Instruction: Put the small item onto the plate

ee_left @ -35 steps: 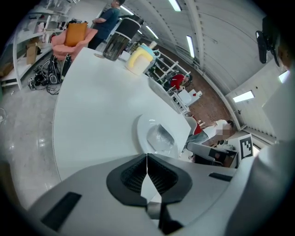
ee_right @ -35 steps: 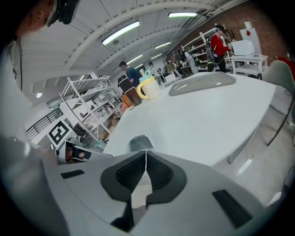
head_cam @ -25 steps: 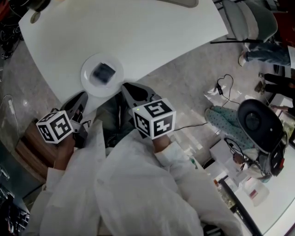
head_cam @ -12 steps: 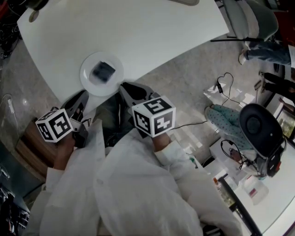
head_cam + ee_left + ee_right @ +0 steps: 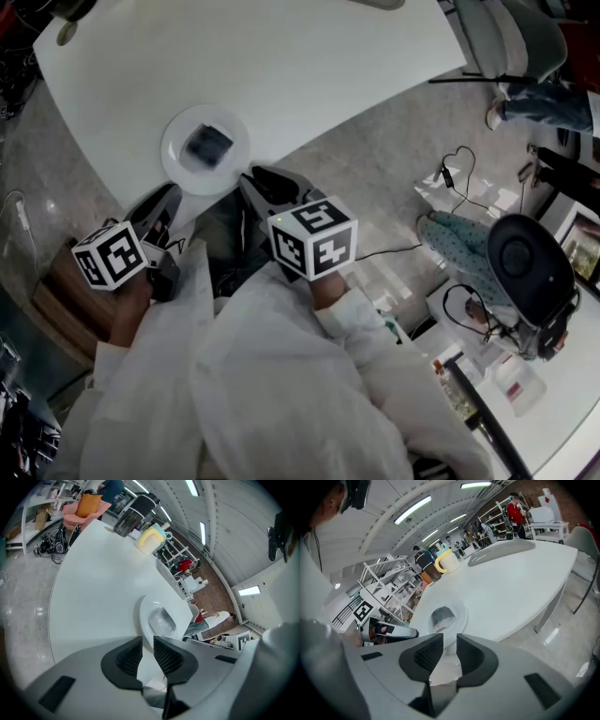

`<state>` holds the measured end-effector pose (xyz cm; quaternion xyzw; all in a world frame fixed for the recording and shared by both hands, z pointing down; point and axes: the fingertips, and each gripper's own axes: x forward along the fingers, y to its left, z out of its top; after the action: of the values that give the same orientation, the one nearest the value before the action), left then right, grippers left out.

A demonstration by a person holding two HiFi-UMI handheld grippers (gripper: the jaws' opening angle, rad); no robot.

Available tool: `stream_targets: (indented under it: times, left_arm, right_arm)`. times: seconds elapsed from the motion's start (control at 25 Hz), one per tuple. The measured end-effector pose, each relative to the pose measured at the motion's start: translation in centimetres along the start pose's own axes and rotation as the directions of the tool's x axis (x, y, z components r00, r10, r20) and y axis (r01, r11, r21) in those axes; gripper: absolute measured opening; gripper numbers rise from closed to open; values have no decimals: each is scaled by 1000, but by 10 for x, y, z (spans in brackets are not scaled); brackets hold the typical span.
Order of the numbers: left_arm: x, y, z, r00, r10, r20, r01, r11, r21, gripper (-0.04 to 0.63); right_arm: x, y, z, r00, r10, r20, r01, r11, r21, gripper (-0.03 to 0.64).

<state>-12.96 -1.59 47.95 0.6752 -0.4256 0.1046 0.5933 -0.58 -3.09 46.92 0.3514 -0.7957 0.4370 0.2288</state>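
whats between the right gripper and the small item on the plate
Only the bare near rim of the plate and a strip of white table, in the right gripper view. The right gripper has its jaws just opening, empty.

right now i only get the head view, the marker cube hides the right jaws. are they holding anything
Observer: No. In the right gripper view the right gripper has just been opening; its jaws stand apart with nothing between them.
Operator: and the left
Observer: The left gripper has a narrow gap between its jaws, also empty.
Operator: anything at the table's far end
Observer: A yellow jug stands there, beyond the plate with the small item on it.
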Motion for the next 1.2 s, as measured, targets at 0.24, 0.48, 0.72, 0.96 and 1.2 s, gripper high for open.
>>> stream_targets:
  times: [0.24, 0.48, 0.72, 0.96, 1.2]
  left_arm:
    - [1, -1, -1, 1000, -3, -9, 3, 1000, -8, 82]
    - [2, -2, -1, 1000, -21, -6, 20, 999, -45, 99]
    - [2, -4, 1, 999, -36, 2, 36, 998, -57, 100]
    - [2, -6, 1, 998, -66, 8, 67, 993, -97, 98]
    - [2, -6, 0, 998, -63, -6, 62, 993, -101, 98]
  right_arm:
    - [4, 2, -4, 1000, 6, -22, -6, 1000, 14, 97]
    - [11, 6, -9, 999, 20, -50, -18, 999, 39, 109]
    - [14, 4, -10, 998, 16, -59, -11, 997, 73, 110]
    - [14, 3, -11, 998, 14, -63, -8, 995, 103, 110]
    - [13, 2, -12, 997, -13, -70, 23, 990, 139, 109]
